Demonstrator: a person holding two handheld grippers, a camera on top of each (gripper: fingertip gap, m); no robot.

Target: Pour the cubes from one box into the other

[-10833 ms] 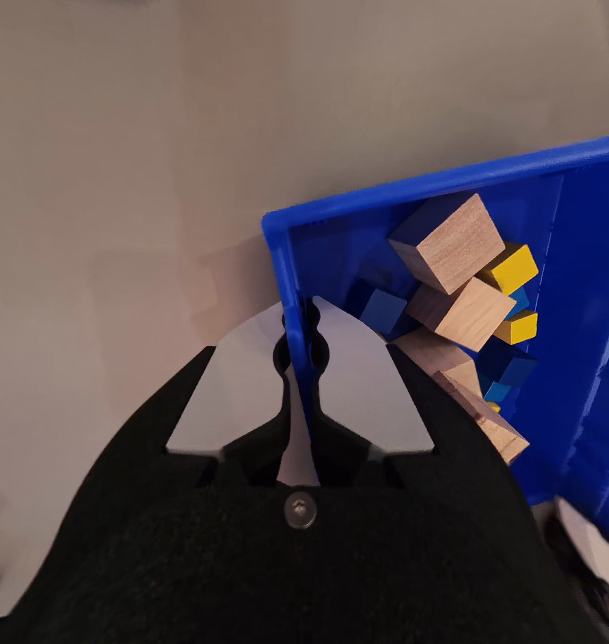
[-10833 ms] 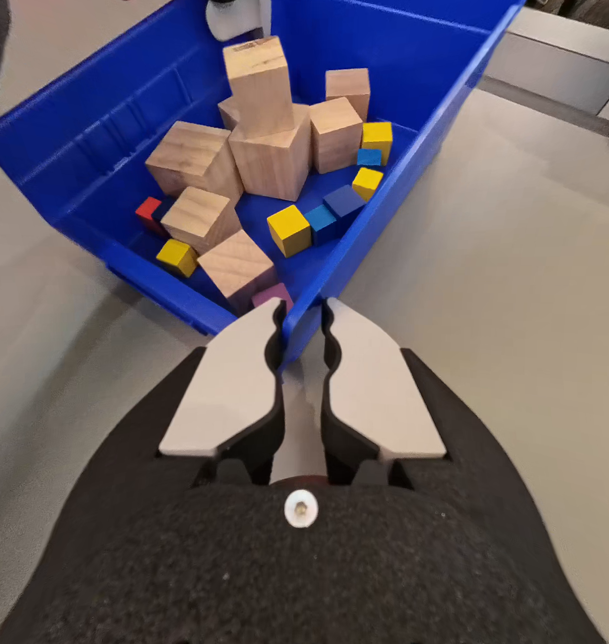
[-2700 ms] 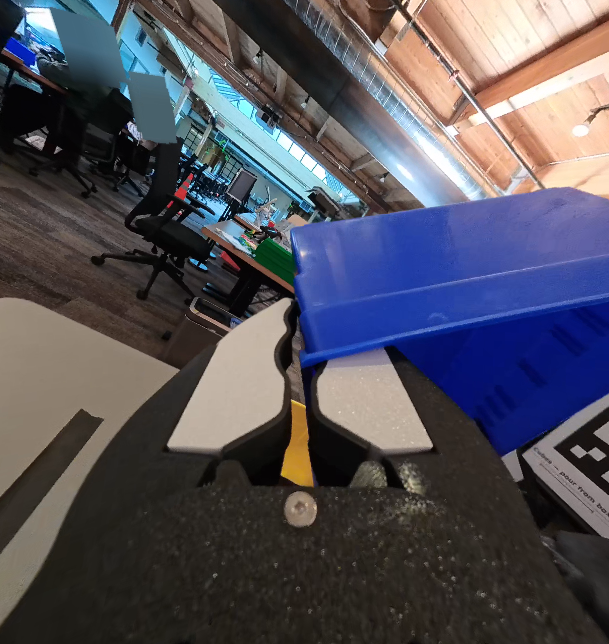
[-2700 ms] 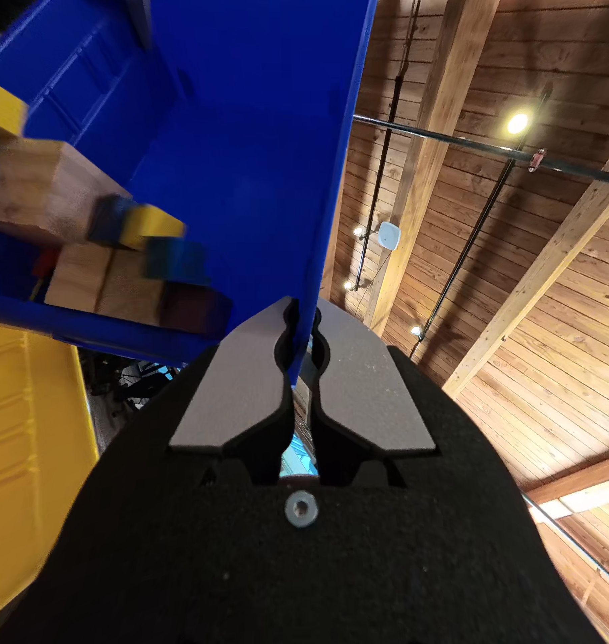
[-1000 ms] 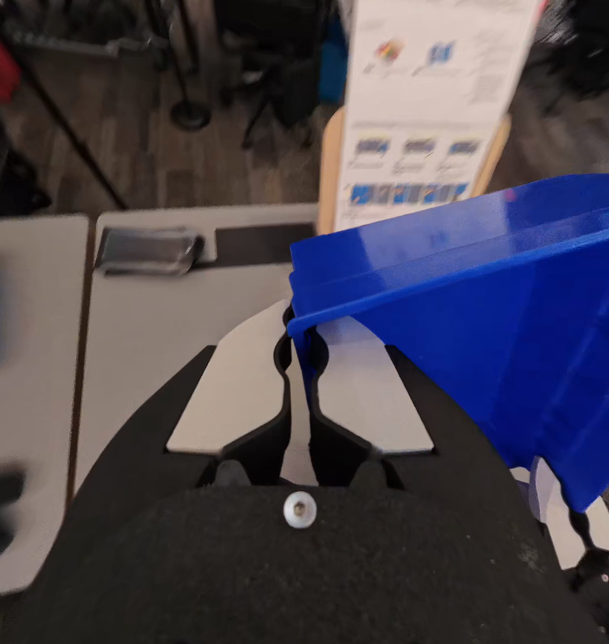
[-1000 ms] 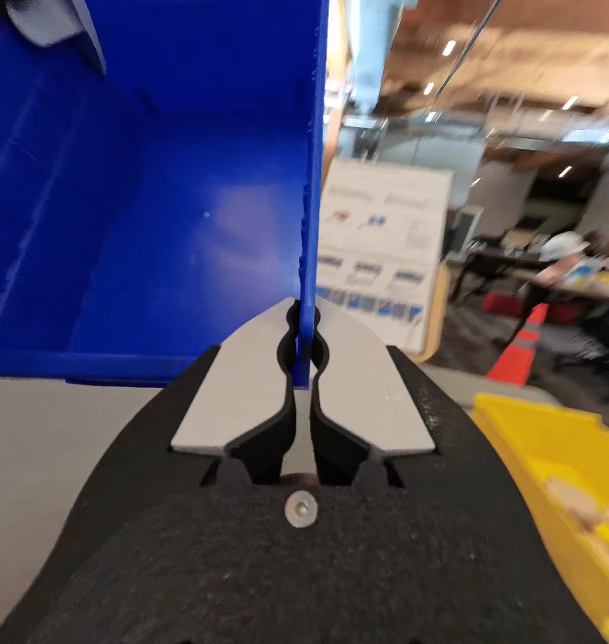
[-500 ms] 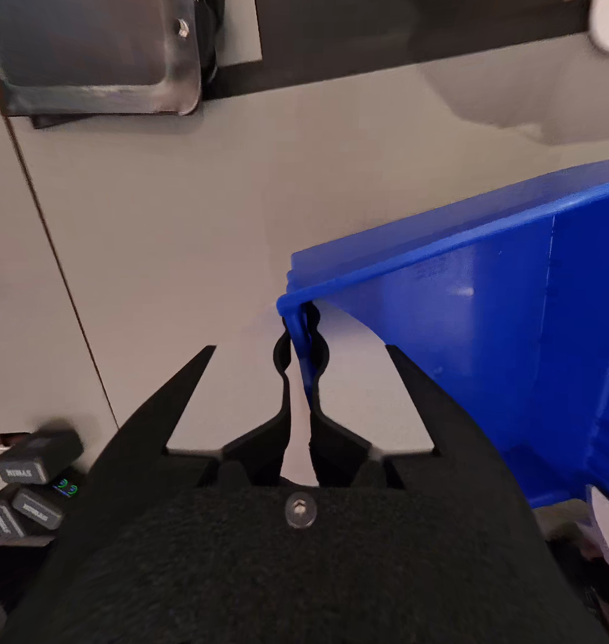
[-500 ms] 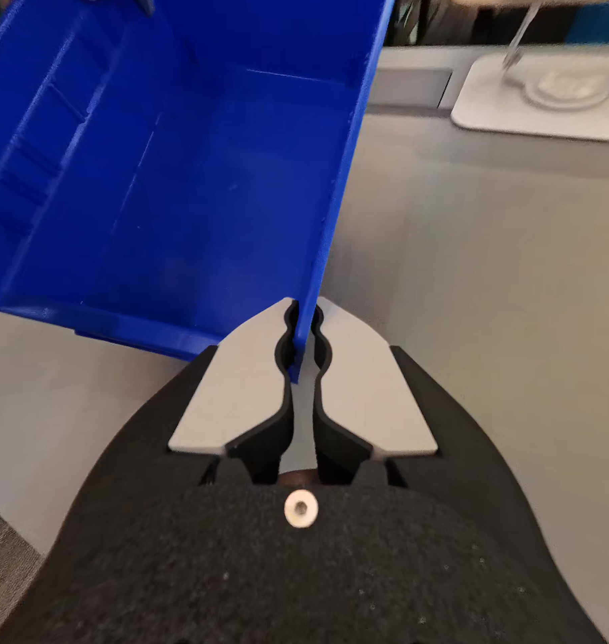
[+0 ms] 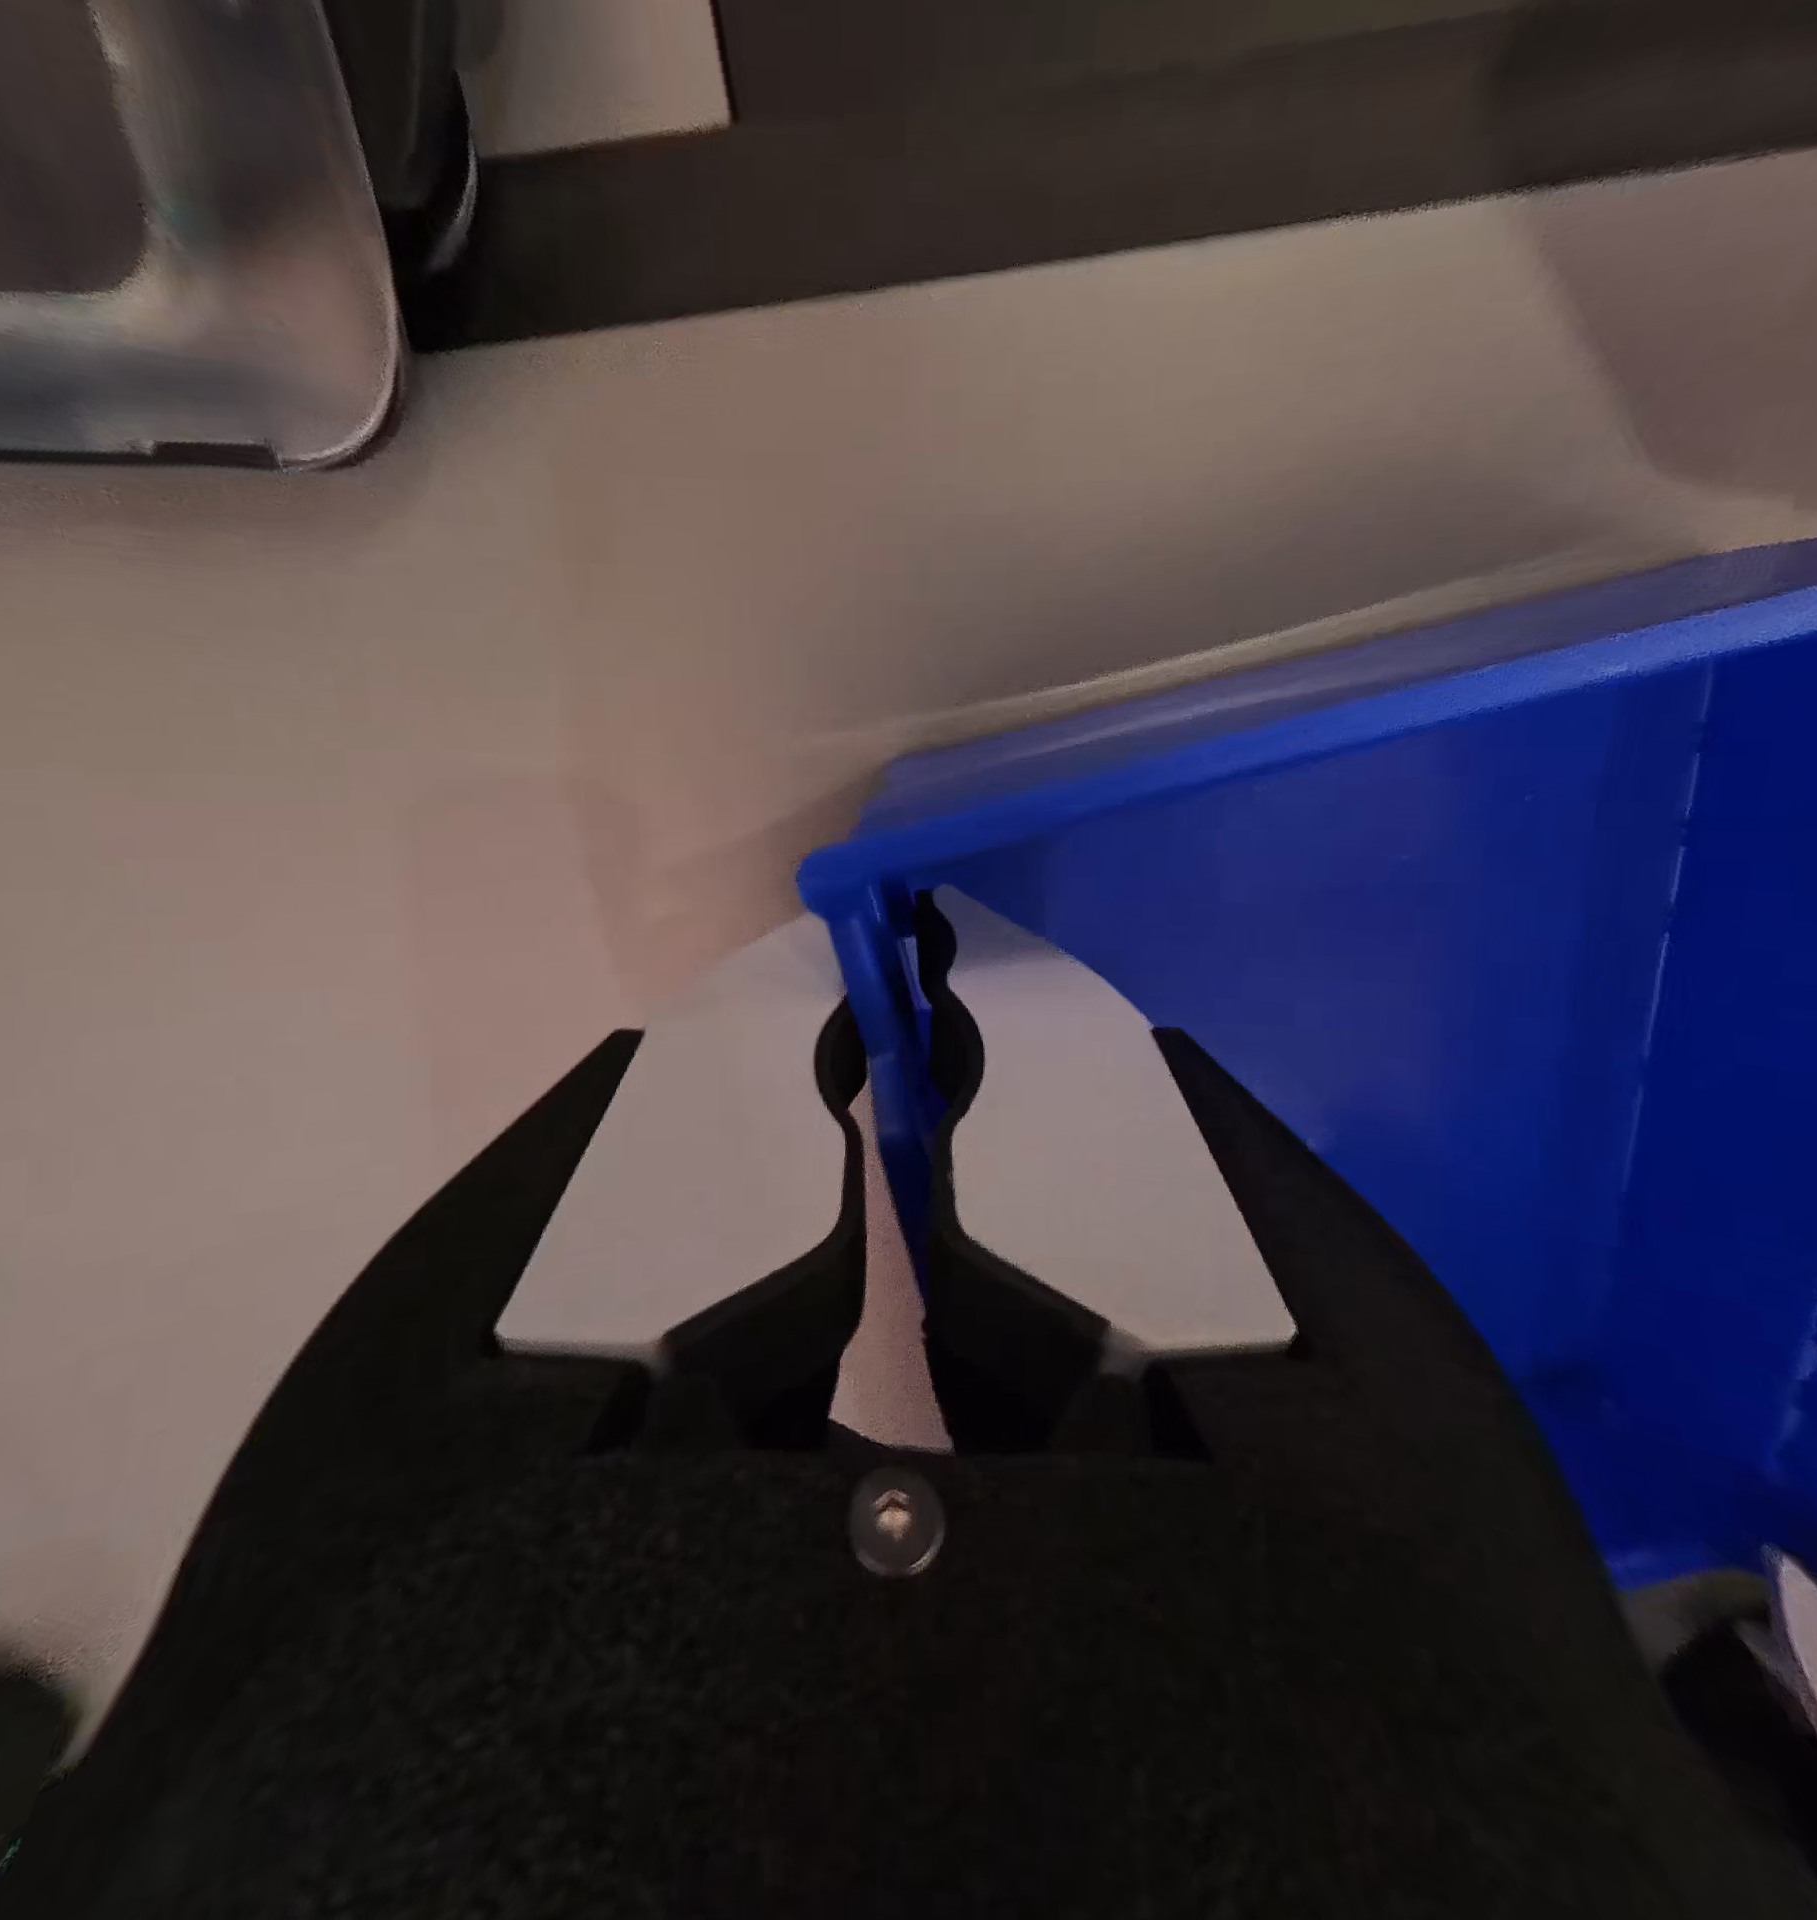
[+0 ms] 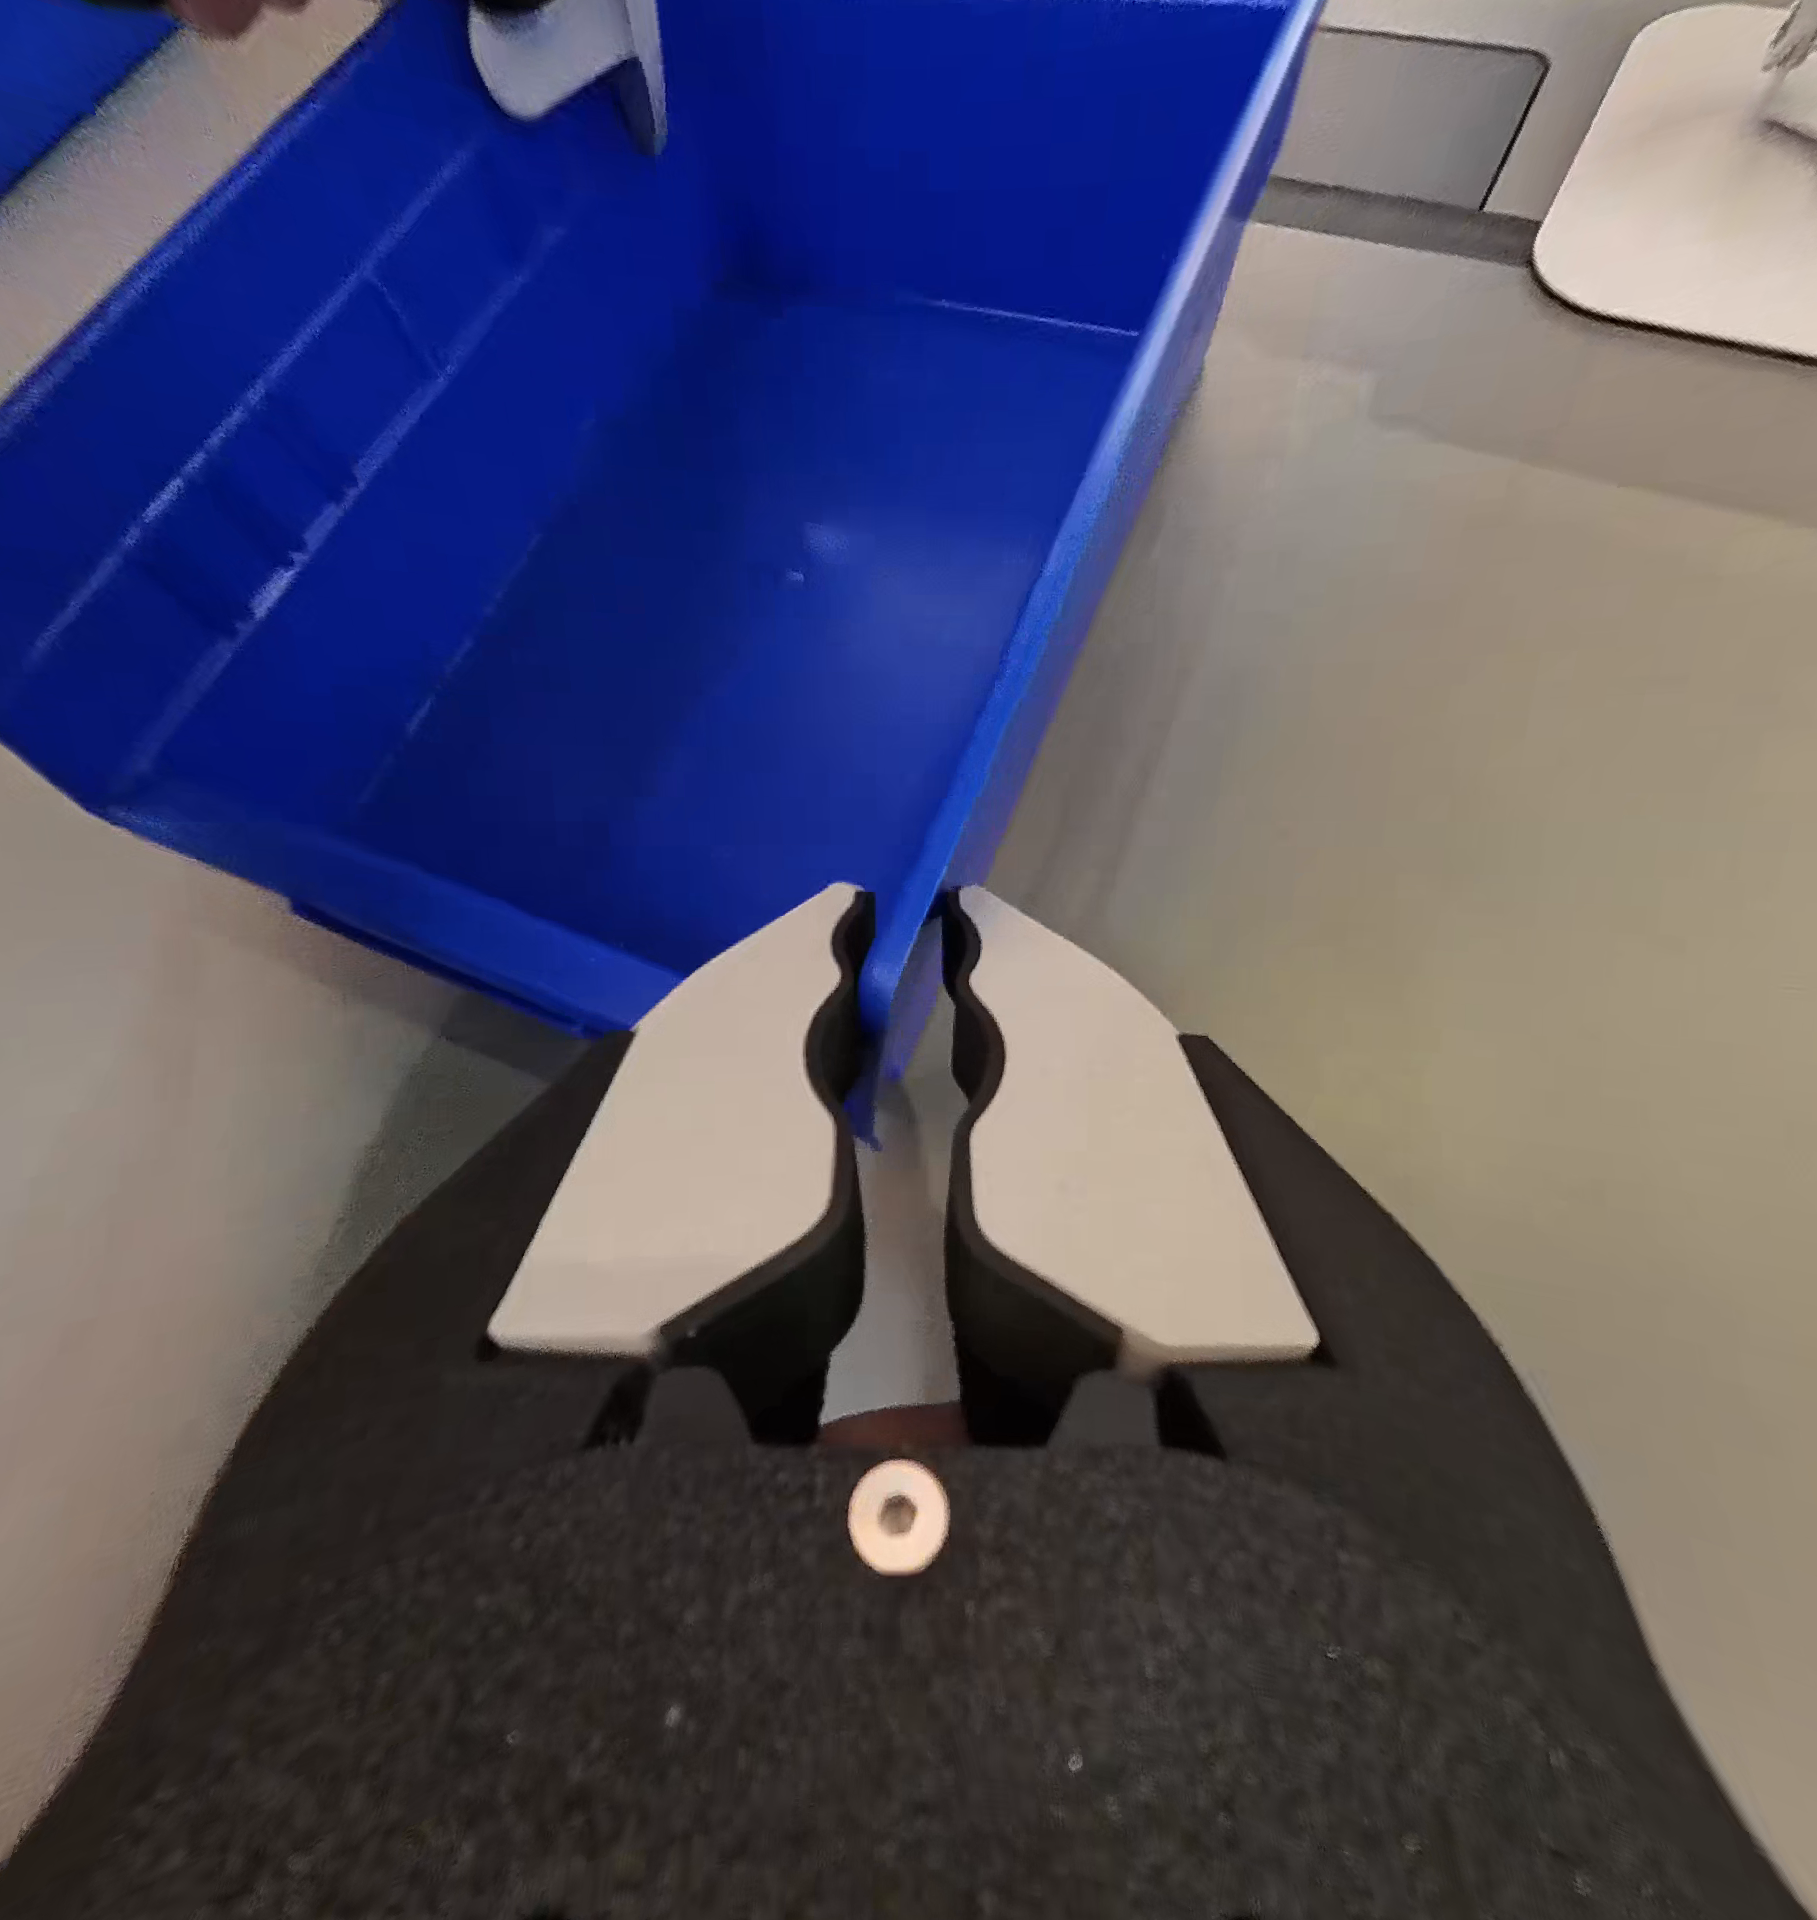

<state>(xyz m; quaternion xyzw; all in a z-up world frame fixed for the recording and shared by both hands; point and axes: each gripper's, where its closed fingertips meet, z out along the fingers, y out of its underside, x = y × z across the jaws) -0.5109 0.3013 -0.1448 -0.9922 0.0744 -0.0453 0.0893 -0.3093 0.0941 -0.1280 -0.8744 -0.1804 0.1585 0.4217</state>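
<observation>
Blue box (image 10: 623,540) lower now (cubes gone)

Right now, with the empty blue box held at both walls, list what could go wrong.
1. The right gripper looks slightly parted around the blue box wall near a corner; the box could slip free on that side.
2. The left gripper pinches only the thin rim corner, so the box may twist if one side drops.
3. The box appears tilted above the table; letting go early could make it land hard or skid.
</observation>
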